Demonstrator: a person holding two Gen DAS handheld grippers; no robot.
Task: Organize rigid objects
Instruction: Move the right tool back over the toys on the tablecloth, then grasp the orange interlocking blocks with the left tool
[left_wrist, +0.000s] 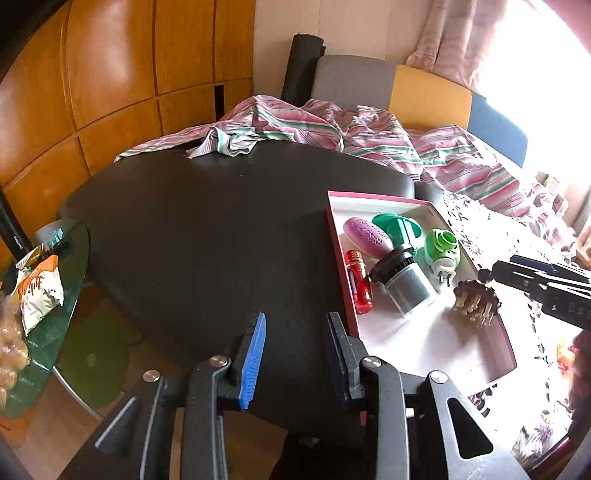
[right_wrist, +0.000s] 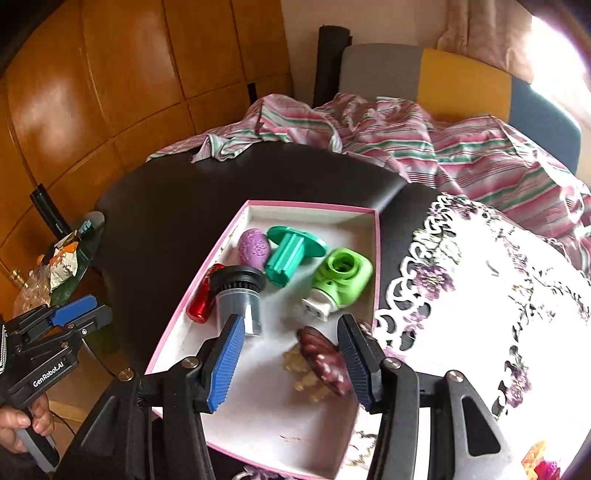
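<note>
A pink-rimmed white box (left_wrist: 339, 251) (right_wrist: 377, 258) on the black table holds a purple egg-shaped piece (right_wrist: 253, 247), a teal spool (right_wrist: 291, 254), a light-green plug-in device (right_wrist: 341, 280), a red bottle (right_wrist: 203, 299) and a grey jar with a black lid (right_wrist: 238, 295). A brown brush (right_wrist: 325, 362) (left_wrist: 476, 306) lies bristles-down on the box floor. My right gripper (right_wrist: 290, 319) hangs open just over it; the brush sits close by the right finger and the left finger is well off it. My left gripper (left_wrist: 297, 321) is over bare table left of the box, jaws apart and empty.
A lace-edged floral cloth (right_wrist: 498, 295) covers the table's right side. Striped pink-green fabric (left_wrist: 332, 125) is heaped along the far edge before a chair. A glass side table (left_wrist: 70, 280) with snack bags stands at the left, with wooden cabinets (left_wrist: 110, 74) behind.
</note>
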